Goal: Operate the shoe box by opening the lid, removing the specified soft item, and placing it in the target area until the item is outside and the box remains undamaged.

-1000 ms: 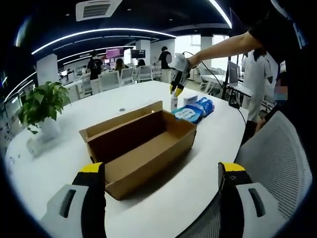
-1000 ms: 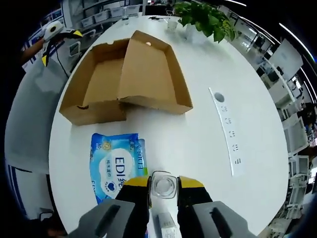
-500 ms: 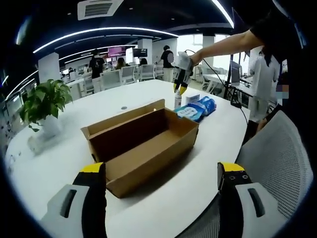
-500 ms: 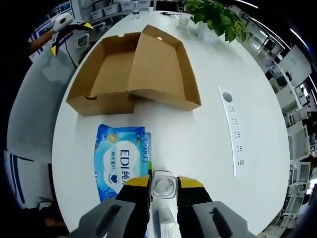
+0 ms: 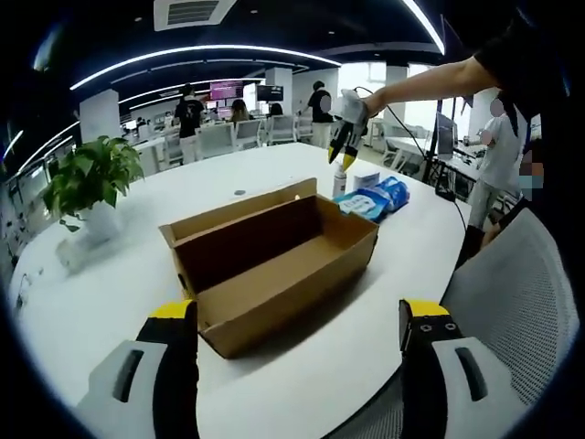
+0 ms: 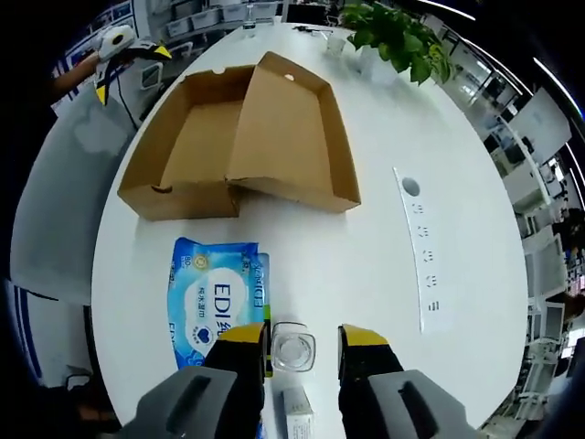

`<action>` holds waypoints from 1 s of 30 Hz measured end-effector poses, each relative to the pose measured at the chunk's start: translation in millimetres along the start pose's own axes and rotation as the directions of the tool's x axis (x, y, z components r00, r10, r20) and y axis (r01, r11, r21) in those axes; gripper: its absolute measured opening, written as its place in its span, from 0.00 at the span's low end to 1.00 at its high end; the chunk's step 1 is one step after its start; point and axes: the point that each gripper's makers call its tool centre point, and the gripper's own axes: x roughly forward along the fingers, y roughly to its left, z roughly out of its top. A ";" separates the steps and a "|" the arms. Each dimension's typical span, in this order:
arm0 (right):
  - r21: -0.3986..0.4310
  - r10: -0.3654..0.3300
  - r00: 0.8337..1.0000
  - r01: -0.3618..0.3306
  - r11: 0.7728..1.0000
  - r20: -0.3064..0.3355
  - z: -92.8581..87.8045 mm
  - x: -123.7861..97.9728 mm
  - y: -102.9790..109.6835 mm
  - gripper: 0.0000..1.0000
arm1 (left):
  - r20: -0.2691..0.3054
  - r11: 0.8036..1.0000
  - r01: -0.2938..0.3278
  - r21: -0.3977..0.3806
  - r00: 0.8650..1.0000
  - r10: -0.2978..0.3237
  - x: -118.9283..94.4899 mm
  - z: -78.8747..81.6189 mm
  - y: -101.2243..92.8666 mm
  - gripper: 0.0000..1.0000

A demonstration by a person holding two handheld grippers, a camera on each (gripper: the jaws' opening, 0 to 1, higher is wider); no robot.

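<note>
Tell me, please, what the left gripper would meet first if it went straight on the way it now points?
Most likely the cardboard box. The left gripper is open, and the box's near corner lies between its jaws, right ahead on the white table. Depth is hard to judge in this fisheye view.

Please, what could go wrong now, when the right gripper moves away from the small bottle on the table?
1. The right gripper stands open with the bottle between its jaws; a sideways pull might tip it.
2. The wipes pack lies right beside the bottle, and a falling bottle would likely land on it.
3. The shoe box is open with its lid folded back; a low sweep could catch and bend the cardboard.
</note>
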 end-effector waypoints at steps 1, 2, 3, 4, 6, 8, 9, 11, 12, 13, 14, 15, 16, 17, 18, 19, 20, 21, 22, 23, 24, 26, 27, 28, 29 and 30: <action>0.003 -0.001 1.000 0.001 1.000 0.003 0.9 -0.2 -0.2 0.31 | -0.001 1.000 -0.005 -0.004 1.000 0.005 0.2 -0.4 1.8 0.93; 0.000 -0.008 1.000 0.008 1.000 0.007 2.2 -0.6 -1.4 0.32 | -0.002 1.000 -0.008 -0.005 1.000 0.008 0.5 -0.8 3.1 0.93; 0.000 -0.018 1.000 0.018 1.000 0.011 3.4 -1.1 -2.7 0.33 | -0.005 1.000 -0.011 -0.006 1.000 0.011 0.9 -1.4 4.2 0.93; 0.007 -0.024 1.000 0.024 1.000 0.014 4.6 -1.6 -3.6 0.33 | -0.009 1.000 -0.013 -0.006 1.000 0.013 1.2 -2.2 5.3 0.93; 0.024 -0.035 0.999 0.035 0.999 0.031 9.4 -2.9 -6.3 0.35 | -0.013 1.000 -0.020 -0.008 1.000 0.020 2.3 -2.9 8.2 0.93; 0.043 -0.052 0.998 0.050 0.998 0.047 14.1 -3.7 -9.2 0.36 | -0.015 0.999 -0.032 -0.018 0.999 0.032 3.7 -3.1 12.6 0.91; 0.061 -0.059 0.997 0.056 0.997 0.058 17.5 -4.0 -10.8 0.37 | -0.018 0.999 -0.038 -0.025 0.999 0.038 4.6 -3.3 15.0 0.90; 0.075 -0.062 0.996 0.057 0.996 0.069 21.3 -4.2 -11.6 0.38 | -0.022 0.998 -0.048 -0.032 0.999 0.048 5.9 -3.6 18.5 0.87; 0.081 -0.065 0.995 0.059 0.995 0.076 23.5 -4.0 -13.5 0.38 | -0.026 0.998 -0.055 -0.038 0.998 0.054 6.8 -3.9 21.1 0.86; 0.092 -0.072 0.994 0.064 0.994 0.082 25.7 -3.7 -14.9 0.38 | -0.028 0.997 -0.057 -0.043 0.998 0.056 7.7 -3.8 23.0 0.85; 0.099 -0.075 0.994 0.067 0.993 0.084 26.7 -3.6 -15.6 0.38 | -0.028 0.997 -0.056 -0.044 0.998 0.055 8.0 -3.7 23.4 0.84; 0.121 -0.084 0.993 0.072 0.990 0.088 28.7 -3.3 -17.3 0.38 | -0.027 0.997 -0.055 -0.048 0.998 0.054 9.0 -3.4 24.8 0.84; 0.157 -0.091 0.992 0.076 0.985 0.089 30.1 -2.7 -19.1 0.37 | -0.029 0.997 -0.057 -0.055 0.998 0.055 10.5 -3.7 27.0 0.85; 0.168 -0.092 0.991 0.075 0.983 0.097 32.1 -2.2 -20.0 0.37 | -0.031 0.996 -0.062 -0.057 0.998 0.060 11.3 -3.8 28.8 0.84; 0.185 -0.098 0.990 0.077 0.980 0.106 34.2 -1.7 -21.1 0.36 | -0.034 0.996 -0.065 -0.059 0.997 0.063 12.1 -4.0 30.5 0.83; 0.210 -0.107 0.988 0.081 0.974 0.115 36.4 -1.2 -22.6 0.36 | -0.039 0.996 -0.070 -0.063 0.997 0.067 12.7 -4.5 32.2 0.81; 0.251 -0.107 0.985 0.071 0.965 0.133 40.9 0.2 -22.4 0.36 | -0.045 0.993 -0.087 -0.075 0.995 0.084 13.9 -4.8 37.1 0.78; 0.266 -0.108 0.984 0.068 0.962 0.140 42.8 1.0 -22.8 0.36 | -0.045 0.991 -0.104 -0.079 0.994 0.100 14.2 -4.6 40.8 0.75; 0.280 -0.110 0.983 0.065 0.958 0.148 44.8 2.1 -23.4 0.36 | -0.045 0.989 -0.126 -0.083 0.991 0.122 14.5 -4.8 46.2 0.72; 0.295 -0.114 0.981 0.065 0.953 0.154 47.2 3.6 -24.1 0.36 | -0.049 0.985 -0.142 -0.093 0.989 0.138 14.5 -5.7 50.1 0.67; 0.304 -0.118 0.980 0.065 0.951 0.159 48.7 4.6 -24.5 0.36 | -0.051 0.981 -0.158 -0.113 0.987 0.153 14.5 -6.6 53.7 0.64; 0.327 -0.127 0.977 0.065 0.943 0.171 52.5 8.8 -26.1 0.35 | -0.051 0.974 -0.171 -0.147 0.985 0.165 15.2 -7.6 58.5 0.59; 0.333 -0.134 0.976 0.070 0.940 0.171 54.2 10.8 -25.1 0.35 | -0.047 0.968 -0.187 -0.165 0.982 0.182 15.2 -8.2 63.6 0.58; 0.334 -0.138 0.976 0.074 0.940 0.171 55.0 12.1 -24.9 0.34 | -0.045 0.965 -0.197 -0.173 0.980 0.192 15.6 -9.0 67.3 0.56; 0.339 -0.145 0.974 0.079 0.937 0.174 56.6 13.3 -24.5 0.34 | -0.047 0.962 -0.204 -0.184 0.979 0.198 15.9 -10.0 69.7 0.54; 0.358 -0.156 0.971 0.083 0.930 0.179 59.1 14.7 -24.6 0.33 | -0.051 0.958 -0.210 -0.196 0.978 0.204 16.5 -11.0 71.9 0.52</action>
